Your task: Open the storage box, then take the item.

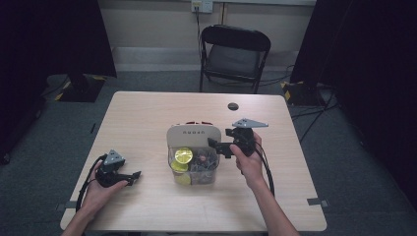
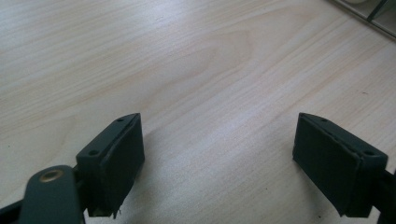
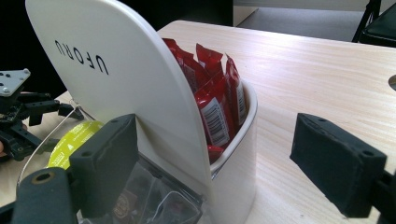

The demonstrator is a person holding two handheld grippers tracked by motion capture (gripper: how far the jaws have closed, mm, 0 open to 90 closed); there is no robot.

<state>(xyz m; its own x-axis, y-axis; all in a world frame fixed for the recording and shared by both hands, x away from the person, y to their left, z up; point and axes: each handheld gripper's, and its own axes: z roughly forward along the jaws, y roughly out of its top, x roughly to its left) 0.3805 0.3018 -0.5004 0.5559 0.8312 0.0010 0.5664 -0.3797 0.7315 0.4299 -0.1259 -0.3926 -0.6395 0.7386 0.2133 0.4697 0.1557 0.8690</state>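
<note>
A light wooden table (image 1: 147,113) is seen beneath both grippers, bare wood lying under the left one. Just beside the right gripper (image 1: 222,146), on its jaw side, a white organiser (image 1: 193,133) with a rounded lid marked in dark letters is stood at mid-table; in the right gripper view its white wall (image 3: 233,186) sits between the two jaws, nearer the left-hand jaw. Red packets (image 3: 215,93) are packed upright in its rear compartment, directly ahead of the right gripper. A clear front compartment (image 1: 194,167) is set just below the right gripper's jaws, with a yellow-green lidded cup (image 1: 183,156) held in it. The right gripper is held with jaws spread wide, nothing pressed between the pads. The left gripper (image 1: 129,176) is rested well apart from the organiser, jaws spread over bare table, nothing between them.
</note>
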